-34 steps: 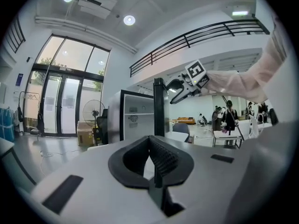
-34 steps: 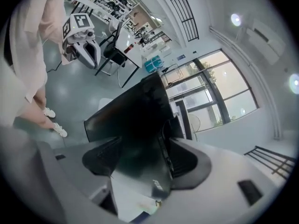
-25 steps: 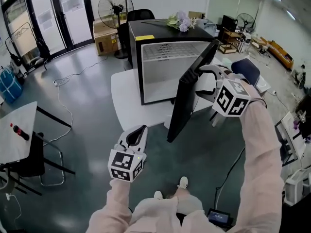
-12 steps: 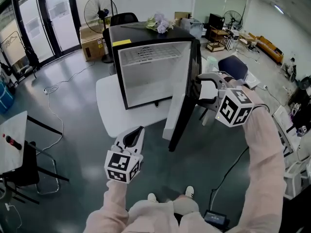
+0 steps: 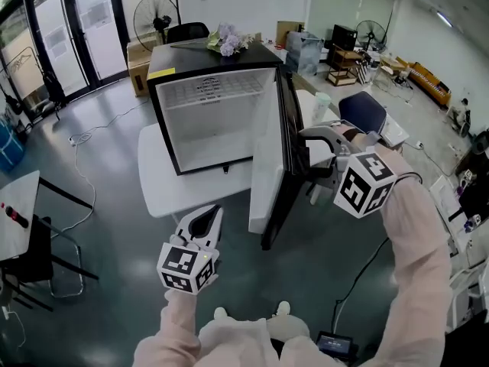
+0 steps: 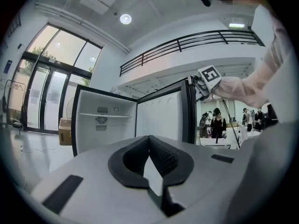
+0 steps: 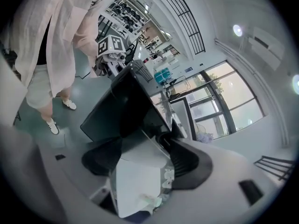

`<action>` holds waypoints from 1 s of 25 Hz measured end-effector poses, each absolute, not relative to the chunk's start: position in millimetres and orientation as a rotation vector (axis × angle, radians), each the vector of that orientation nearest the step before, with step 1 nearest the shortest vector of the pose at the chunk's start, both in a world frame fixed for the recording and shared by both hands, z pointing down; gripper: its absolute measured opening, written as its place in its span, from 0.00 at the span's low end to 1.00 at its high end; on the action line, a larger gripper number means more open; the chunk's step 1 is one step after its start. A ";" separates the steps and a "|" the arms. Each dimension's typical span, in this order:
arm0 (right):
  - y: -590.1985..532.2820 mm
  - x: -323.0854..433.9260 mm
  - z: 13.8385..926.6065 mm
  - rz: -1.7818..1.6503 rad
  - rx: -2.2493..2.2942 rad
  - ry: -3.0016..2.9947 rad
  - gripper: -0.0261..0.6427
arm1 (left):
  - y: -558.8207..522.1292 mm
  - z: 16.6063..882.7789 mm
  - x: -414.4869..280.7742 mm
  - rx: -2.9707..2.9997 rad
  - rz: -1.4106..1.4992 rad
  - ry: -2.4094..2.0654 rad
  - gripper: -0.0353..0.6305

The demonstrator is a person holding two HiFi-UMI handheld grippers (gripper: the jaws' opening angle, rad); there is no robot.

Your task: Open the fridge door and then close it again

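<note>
Head view first: the black fridge sits on a white table with its fridge door swung wide open to the fridge's right. The right gripper is at the door's outer edge, and the left gripper hangs in front of the fridge, clear of it. Left gripper view: tips pinched together with nothing in them, pointing at the open fridge. Right gripper view: jaws spread wide and clamped on the door's edge
</note>
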State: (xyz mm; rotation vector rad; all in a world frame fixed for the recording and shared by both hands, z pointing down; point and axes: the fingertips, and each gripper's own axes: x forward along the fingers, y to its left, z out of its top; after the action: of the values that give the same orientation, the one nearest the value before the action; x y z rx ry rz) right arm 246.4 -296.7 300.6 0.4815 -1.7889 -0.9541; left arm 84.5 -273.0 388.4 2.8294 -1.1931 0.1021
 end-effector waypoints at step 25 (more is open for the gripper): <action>-293.8 415.5 317.0 -1.195 0.215 -1.782 0.56 | -245.6 395.2 235.8 2.725 0.140 -1.508 0.07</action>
State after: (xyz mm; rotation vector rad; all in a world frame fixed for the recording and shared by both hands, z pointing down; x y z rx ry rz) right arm 415.5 -293.8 317.0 0.2151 -1.7816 -1.1948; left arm 235.8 -245.6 395.2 2.7250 -1.5076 0.1399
